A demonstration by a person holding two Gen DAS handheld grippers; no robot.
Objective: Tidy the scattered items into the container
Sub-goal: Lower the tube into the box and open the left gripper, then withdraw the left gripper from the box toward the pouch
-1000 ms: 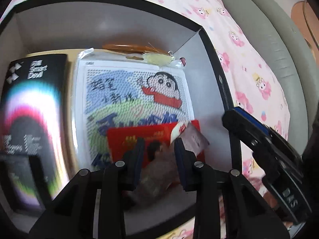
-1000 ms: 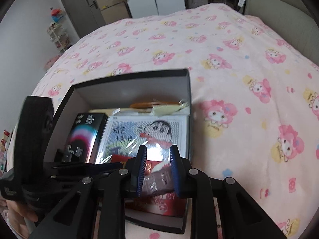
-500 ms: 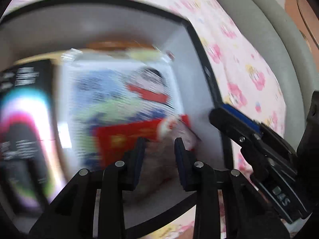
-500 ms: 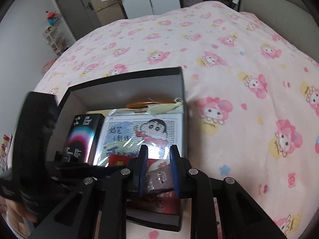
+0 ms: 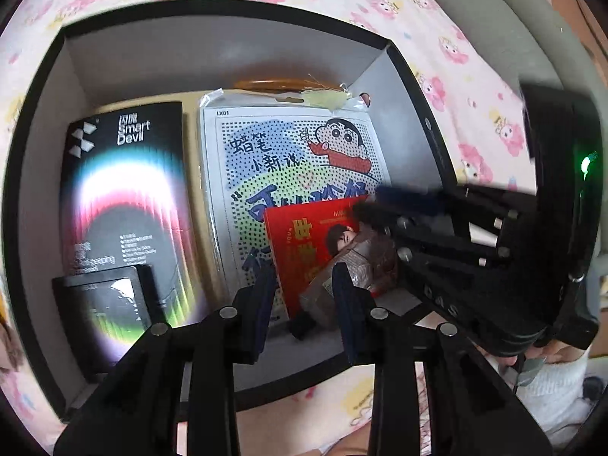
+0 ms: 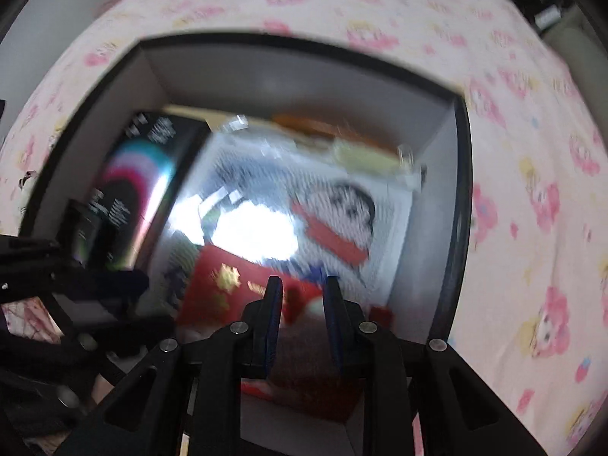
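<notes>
Left wrist view: the right tool (image 5: 374, 211), its jaws just narrowing, pinches the brown packet (image 5: 353, 266) low inside the box (image 5: 228, 9), over the red booklet (image 5: 304, 243). Left tool (image 5: 304, 292) hangs slightly spread, empty. Placing step; next, likely spread the jaws and lift clear.

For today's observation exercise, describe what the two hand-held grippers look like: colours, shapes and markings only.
The left hand-held gripper has a black angular frame with round silver bolts and two narrow fingers with dark blue pads. The right hand-held gripper looks the same; seen from the left view, its body carries pale lettering and a small green light.
</notes>
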